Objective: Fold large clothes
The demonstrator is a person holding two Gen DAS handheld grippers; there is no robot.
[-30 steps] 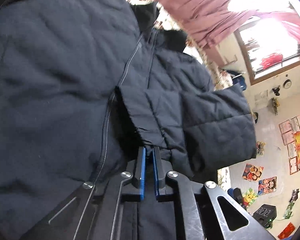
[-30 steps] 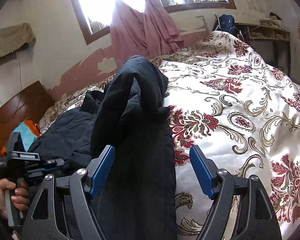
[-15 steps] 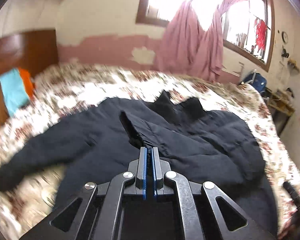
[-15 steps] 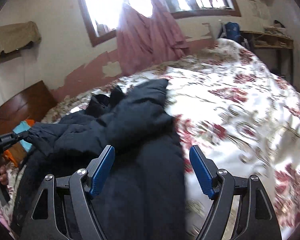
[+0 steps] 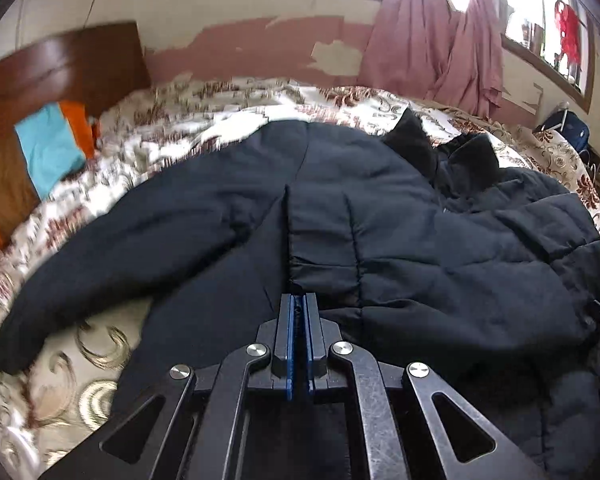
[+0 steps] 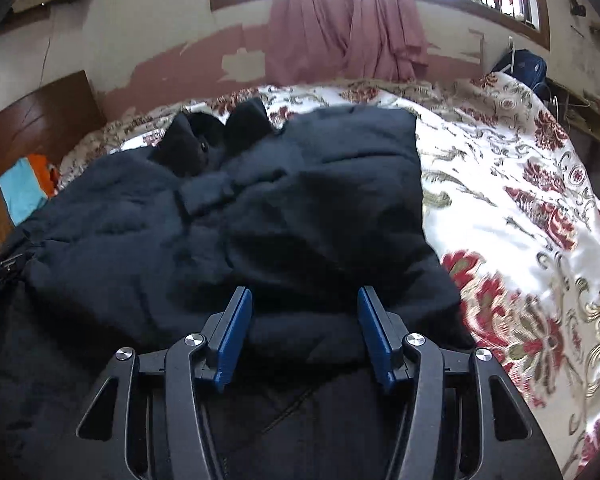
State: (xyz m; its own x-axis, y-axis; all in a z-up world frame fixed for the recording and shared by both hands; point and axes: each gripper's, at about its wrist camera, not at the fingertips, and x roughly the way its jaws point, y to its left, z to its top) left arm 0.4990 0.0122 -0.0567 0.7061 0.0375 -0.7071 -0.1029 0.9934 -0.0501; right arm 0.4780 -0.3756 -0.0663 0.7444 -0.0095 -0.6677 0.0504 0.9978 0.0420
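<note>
A big dark navy puffer jacket [image 5: 400, 240] is spread out across the bed [image 5: 112, 344], which is covered with a cream bedspread with red flowers and gold swirls. One sleeve [image 5: 112, 256] is stretched out flat toward the left in the left wrist view, cuff resting on the bedspread, and the other sleeve [image 6: 340, 184] is laid folded over the body of the jacket in the right wrist view. The collar [image 6: 216, 136] is pointed toward the far wall. A fold of the jacket's edge is pinched by the left gripper [image 5: 299, 300], its blue-padded fingers [image 5: 285, 332] pressed nearly together with dark fabric caught between the tips. The right gripper [image 6: 305, 300] is held with its fingers [image 6: 234, 332] spread wide apart, a puffy bulge of the jacket sitting in the gap between them; whether the pads are actually touching the fabric can't really be told. The edges of both views are a bit motion-blurred. Further out, a dark wooden headboard [image 5: 60, 64] is seen with something turquoise and orange [image 5: 52, 144] leaned against it, pink curtains [image 6: 348, 20] are hung at a bright window, and the wall paint is patchy and peeled.
</note>
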